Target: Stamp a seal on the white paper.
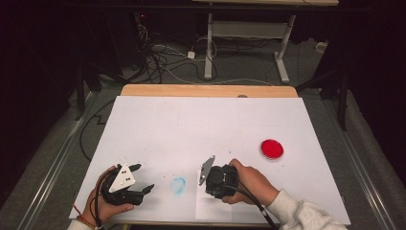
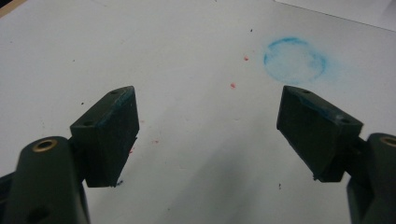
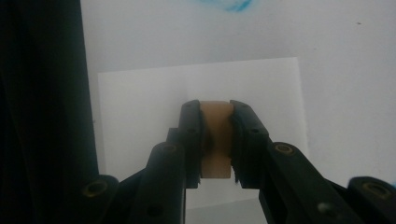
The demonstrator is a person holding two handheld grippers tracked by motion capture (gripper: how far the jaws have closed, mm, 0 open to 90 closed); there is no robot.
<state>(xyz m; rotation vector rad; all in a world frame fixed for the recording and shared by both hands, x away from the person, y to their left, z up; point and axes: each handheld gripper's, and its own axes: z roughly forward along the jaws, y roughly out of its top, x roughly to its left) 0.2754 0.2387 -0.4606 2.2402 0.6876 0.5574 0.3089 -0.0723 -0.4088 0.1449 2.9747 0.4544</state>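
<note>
**Block in grip, blue ring not yet touched**

We see the right gripper (image 3: pixel 216 140) pinching a tan block (image 3: pixel 216 122) over a white paper sheet (image 3: pixel 140 116). The blue ring stain (image 1: pixel 178 185) sits just beside it, intact. Left gripper (image 2: pixel 208 133) rests spread, holding nothing. We judge the rubbing still ahead.

A small tan block (image 3: pixel 216 140), likely an eraser (its lower end is hidden), sits upright and pinched between the jaws of the right gripper (image 3: pixel 216 140), above a white sheet of paper (image 3: pixel 140 112) near the front edge of the bench. Just beyond the sheet lies a smudged blue ring mark (image 2: pixel 294 59).
</note>
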